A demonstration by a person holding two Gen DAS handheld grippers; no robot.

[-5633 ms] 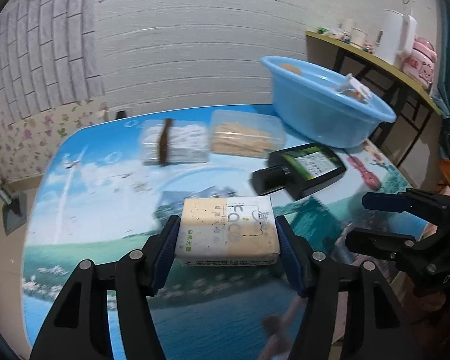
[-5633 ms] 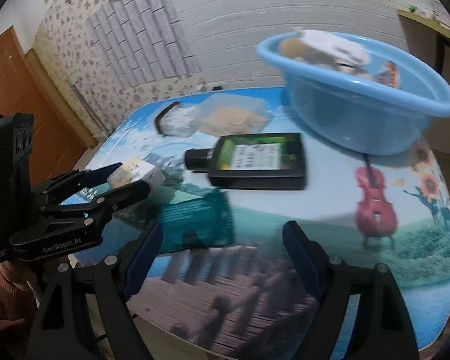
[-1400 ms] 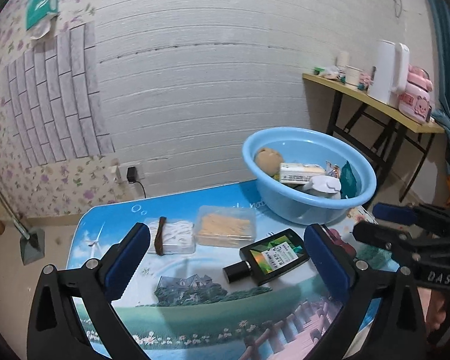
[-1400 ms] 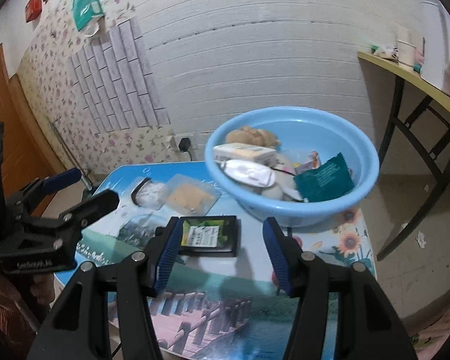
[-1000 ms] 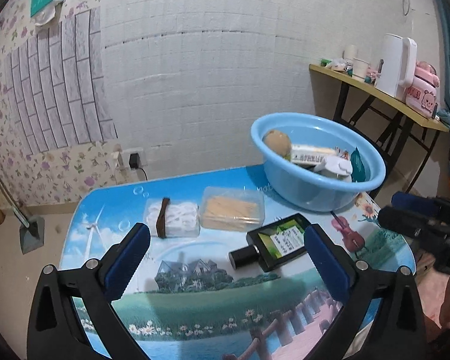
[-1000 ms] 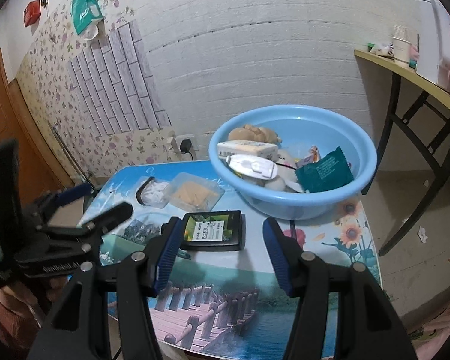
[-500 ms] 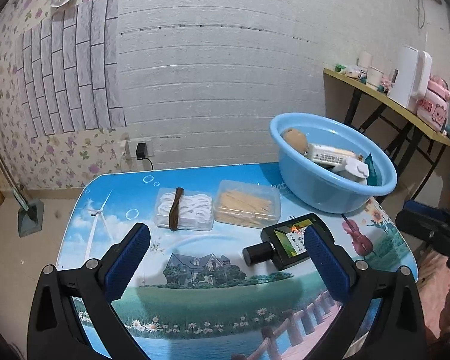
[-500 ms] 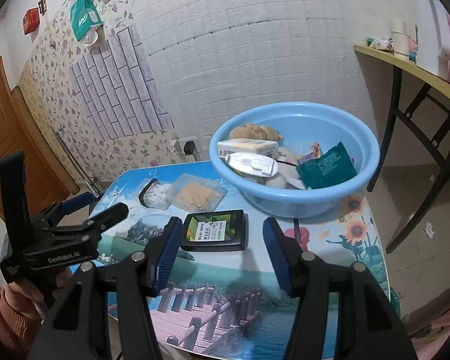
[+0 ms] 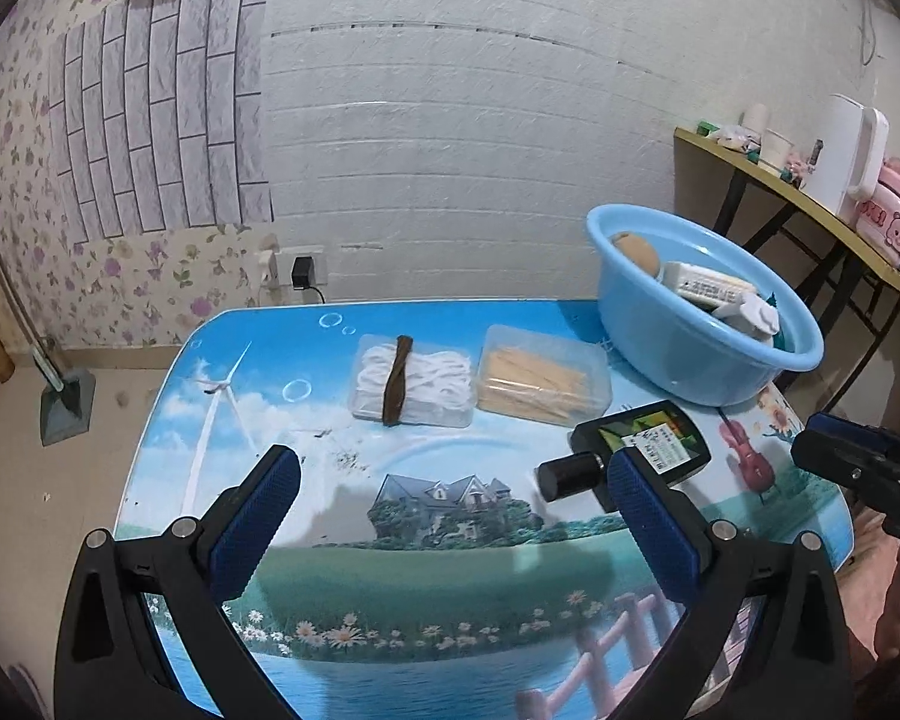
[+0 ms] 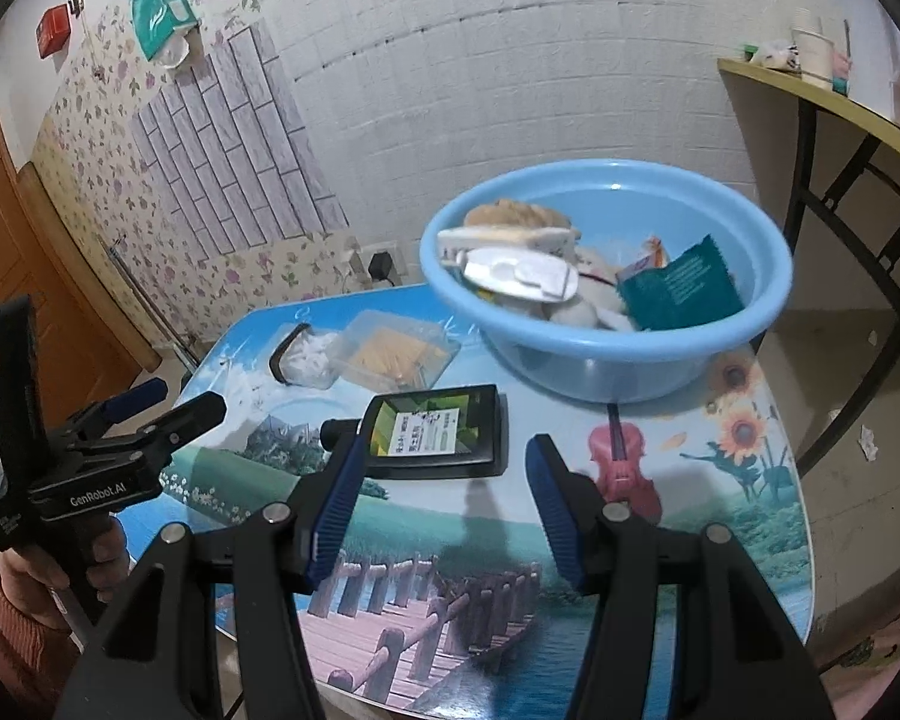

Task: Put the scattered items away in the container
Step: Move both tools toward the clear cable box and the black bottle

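Just ahead of the right gripper (image 10: 444, 495), on the picture-printed table (image 10: 720, 516), lay the black bottle (image 10: 435, 432), flat on its side with its label up. Its long axis ran across the gripper's line of reach, cap toward the left gripper (image 9: 444, 504) and base toward the blue basin (image 10: 606, 354). The right gripper's jaws stood wide apart and held nothing, the bottle's body lying just beyond the gap between the fingertips. By my reading the right hand was the nearer and better lined up (the left gripper, likewise wide open and empty, saw the bottle off past its right finger). A grasp would probably want the fingers closing across the bottle's short width. Two clear boxes, the cotton box (image 9: 413, 381) and the stick box (image 9: 540, 378), sat side by side farther back, still outside the basin.
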